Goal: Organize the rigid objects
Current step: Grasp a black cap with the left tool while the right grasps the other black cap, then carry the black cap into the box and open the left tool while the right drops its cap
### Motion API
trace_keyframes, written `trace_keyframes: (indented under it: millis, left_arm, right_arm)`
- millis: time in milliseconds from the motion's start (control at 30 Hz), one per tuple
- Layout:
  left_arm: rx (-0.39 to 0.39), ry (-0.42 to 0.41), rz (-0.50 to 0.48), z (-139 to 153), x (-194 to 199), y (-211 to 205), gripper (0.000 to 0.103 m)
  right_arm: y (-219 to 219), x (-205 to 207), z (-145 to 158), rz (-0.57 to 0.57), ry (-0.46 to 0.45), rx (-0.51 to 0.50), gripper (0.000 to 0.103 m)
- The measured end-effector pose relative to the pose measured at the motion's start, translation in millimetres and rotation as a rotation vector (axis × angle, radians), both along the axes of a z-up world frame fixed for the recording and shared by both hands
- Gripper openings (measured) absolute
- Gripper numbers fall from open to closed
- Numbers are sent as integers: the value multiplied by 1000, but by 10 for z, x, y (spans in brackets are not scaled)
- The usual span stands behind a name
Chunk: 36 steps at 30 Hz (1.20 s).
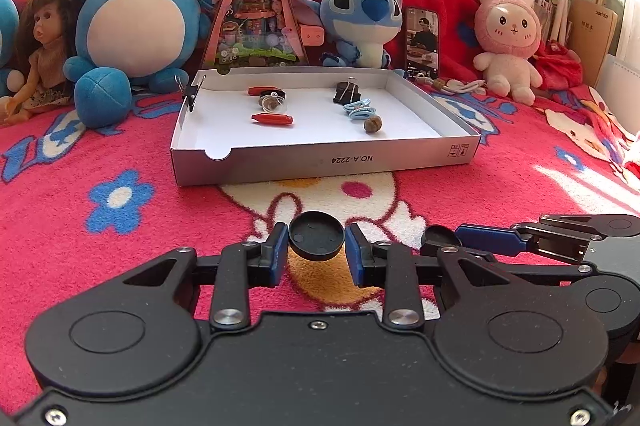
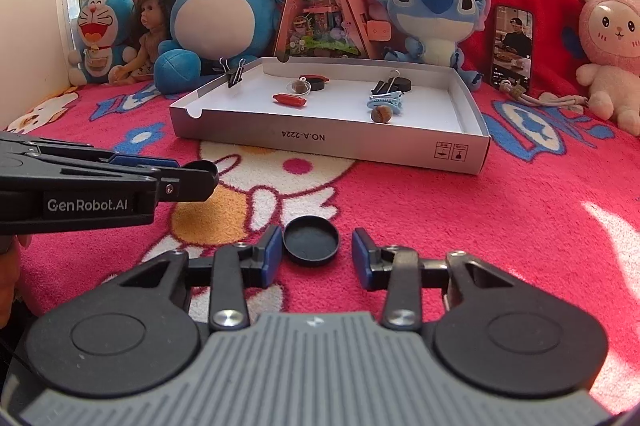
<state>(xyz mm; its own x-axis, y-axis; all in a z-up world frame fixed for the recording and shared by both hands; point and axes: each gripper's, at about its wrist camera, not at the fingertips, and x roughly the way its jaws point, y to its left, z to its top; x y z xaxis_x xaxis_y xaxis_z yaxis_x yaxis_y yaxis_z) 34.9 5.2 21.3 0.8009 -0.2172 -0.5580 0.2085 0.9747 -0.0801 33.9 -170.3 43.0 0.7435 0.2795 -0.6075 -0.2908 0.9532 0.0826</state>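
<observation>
In the left wrist view my left gripper [image 1: 316, 254] is shut on a black round cap [image 1: 316, 240], both blue pads against its rim, just above the red blanket. In the right wrist view a second black cap [image 2: 311, 241] lies on the blanket inside my right gripper [image 2: 317, 254]. The left pad touches that cap and the right pad stands a little off it, so the gripper is open. The left gripper [image 2: 200, 175] shows at the left edge with its cap [image 2: 204, 169]. Beyond stands a shallow white box [image 1: 320, 161] [image 2: 320, 141] holding red capsules, a binder clip, a blue clip and a brown ball.
Plush toys line the back: a blue round one [image 1: 136, 25], a blue long-eared one [image 1: 360, 21] and a pink rabbit [image 1: 508, 37]. A doll [image 1: 44, 41] sits at the left, with a triangular tin [image 1: 256, 13] and a phone [image 1: 422, 41] behind the box. A binder clip [image 2: 234, 71] grips the box's left wall.
</observation>
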Motion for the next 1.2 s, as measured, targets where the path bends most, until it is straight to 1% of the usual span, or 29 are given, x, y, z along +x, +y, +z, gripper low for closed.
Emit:
trace_keyframes:
  millis: [33,300,633,800,967,1033,1133,1200]
  left_arm:
    - [0,1,4,-3,3,-2,29]
    - [-10,4,29,3,46,-11,29]
    - [-20,-6,41,73,170,-34,29]
    - [-22,-42,46,182,273,-39,29]
    - [-27,-85,61,363,538,-43,29]
    - [-28,-90,69,398,687,-53,29]
    - [-32,-63,92,372,950,-54,29]
    - [-33,-22,115,302,1154,-51,29]
  right_arm:
    - [-3,2,0,-9,2,2,37]
    - [10,36,24,-47,0,-15,37]
    - [10,123,141,-67,-32,-30,37]
    - [4,177,239,-72,-62,-33,37]
    - [-19,359,384,-93,-96,-32,37]
    - [-34,482,416,-111,-91,-26,37]
    - [-31,701,423,-133,-73,-21,37]
    - [-24,862,386,-144,-62,-23,37]
